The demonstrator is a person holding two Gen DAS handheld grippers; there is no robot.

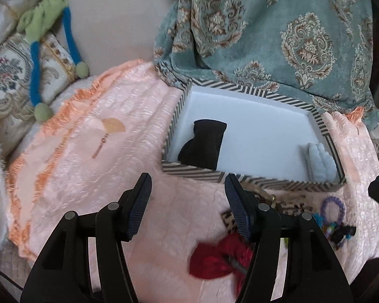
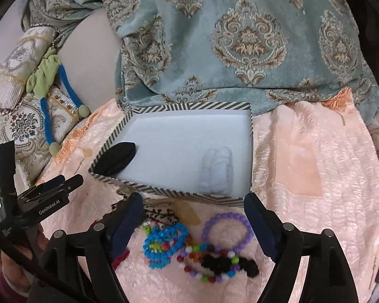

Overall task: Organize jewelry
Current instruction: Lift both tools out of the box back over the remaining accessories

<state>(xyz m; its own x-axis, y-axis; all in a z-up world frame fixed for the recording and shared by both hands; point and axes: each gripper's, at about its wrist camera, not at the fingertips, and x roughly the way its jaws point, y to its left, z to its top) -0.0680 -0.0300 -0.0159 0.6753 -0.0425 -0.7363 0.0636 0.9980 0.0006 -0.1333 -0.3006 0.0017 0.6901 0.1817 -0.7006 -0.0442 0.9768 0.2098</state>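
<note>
- Both jaws gape empty: left gripper [image 1: 187, 189], right gripper [image 2: 193, 208].
- Beaded bracelets [image 2: 202, 250] heaped low-centre, before striped box [image 2: 164, 190].
- Risk: tangled strands could drag neighbours out together.

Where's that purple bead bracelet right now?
In the right wrist view, the purple bead bracelet lies on the pink cloth, just in front of the striped box, right of the blue bead bracelet and above the multicoloured bead string.
</note>
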